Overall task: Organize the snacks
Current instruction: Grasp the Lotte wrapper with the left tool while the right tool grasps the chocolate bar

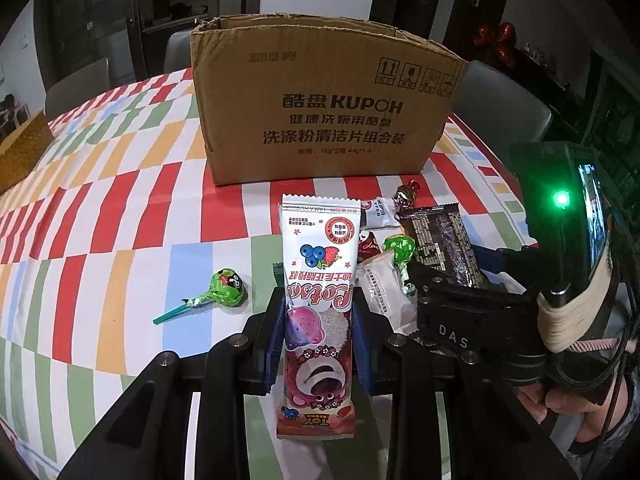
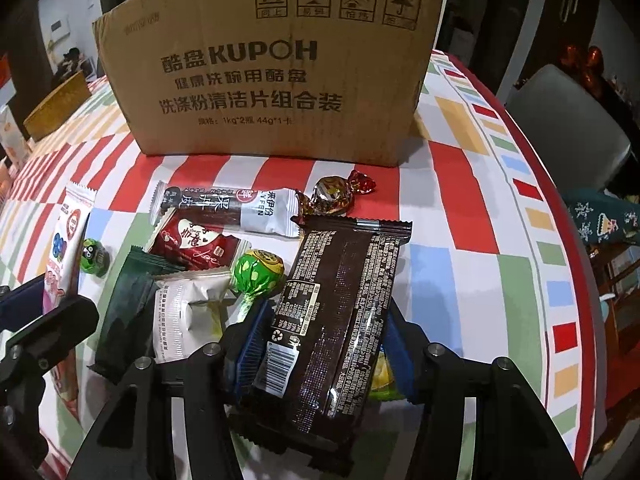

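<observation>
Jaws of the left gripper (image 1: 319, 320) pinch a pink-and-white snack pouch (image 1: 318, 280), held upright above the checked tablecloth (image 1: 100, 220). Right gripper (image 2: 324, 344) clamps a dark brown wrapper (image 2: 332, 320), its far end over the snack pile. Cardboard box (image 1: 320, 100) stands just behind; one green lollipop (image 1: 226, 290) lies apart, left.

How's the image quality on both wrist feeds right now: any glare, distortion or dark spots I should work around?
Left wrist view: fisheye bends the checked tablecloth and leaves black corners; a green indicator light flares at the right; the room behind the cardboard box is dark. Right wrist view: same curving; light glints off the glossy dark brown packet; box print reads sharply.
</observation>
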### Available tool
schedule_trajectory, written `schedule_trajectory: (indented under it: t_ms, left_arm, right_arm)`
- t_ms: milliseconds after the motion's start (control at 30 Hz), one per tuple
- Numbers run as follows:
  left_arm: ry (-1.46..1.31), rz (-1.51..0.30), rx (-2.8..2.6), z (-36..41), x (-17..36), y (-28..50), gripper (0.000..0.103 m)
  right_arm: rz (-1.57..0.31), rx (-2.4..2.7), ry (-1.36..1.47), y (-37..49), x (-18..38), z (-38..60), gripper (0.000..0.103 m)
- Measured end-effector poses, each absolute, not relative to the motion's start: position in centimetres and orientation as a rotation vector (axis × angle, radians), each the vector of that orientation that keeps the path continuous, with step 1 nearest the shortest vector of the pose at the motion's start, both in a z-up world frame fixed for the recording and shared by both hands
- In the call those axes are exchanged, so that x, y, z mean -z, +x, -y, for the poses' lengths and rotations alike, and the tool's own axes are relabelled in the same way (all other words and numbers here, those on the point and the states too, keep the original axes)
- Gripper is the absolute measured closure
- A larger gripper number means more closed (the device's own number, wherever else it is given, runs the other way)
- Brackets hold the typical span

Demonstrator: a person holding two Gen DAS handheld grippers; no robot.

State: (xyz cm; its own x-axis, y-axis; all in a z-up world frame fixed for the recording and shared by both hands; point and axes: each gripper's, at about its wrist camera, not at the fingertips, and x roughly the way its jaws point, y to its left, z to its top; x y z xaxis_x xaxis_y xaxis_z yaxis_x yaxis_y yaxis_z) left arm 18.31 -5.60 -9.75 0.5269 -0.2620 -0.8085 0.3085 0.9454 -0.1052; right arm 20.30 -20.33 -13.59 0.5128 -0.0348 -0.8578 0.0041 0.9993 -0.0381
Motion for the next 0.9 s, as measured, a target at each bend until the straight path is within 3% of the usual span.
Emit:
schedule_trajectory:
  t_ms: [267,333,400,733,900]
  left_arm:
    - [0.056,-0.936,0.341,5.8,9.0,17.8,0.072]
    - [0.057,-0.93,0.344,5.9,8.7,17.6,0.072]
    - [0.057,-0.924,0.35,6.1,8.4,17.4,0.072]
    - [0.055,-0.921,0.348,6.1,8.2,16.9,0.072]
    - [0.051,-0.924,0.346,6.0,8.3,17.0,0.072]
  right_arm:
    - [-1.014,0.017,0.001,19.2,12.8,21.2,0.058]
    - [-0.99,0.006,0.012,18.5,12.2,21.4,0.071]
    - [-0.977,-0.013,0.017,18.3,11.6,21.6,0.076]
    - [-0.99,-0.078,0.036,17.8,11.4,21.1,0.075]
    - [-0.979,-0.11,0.057,17.4,10.9,21.0,0.081]
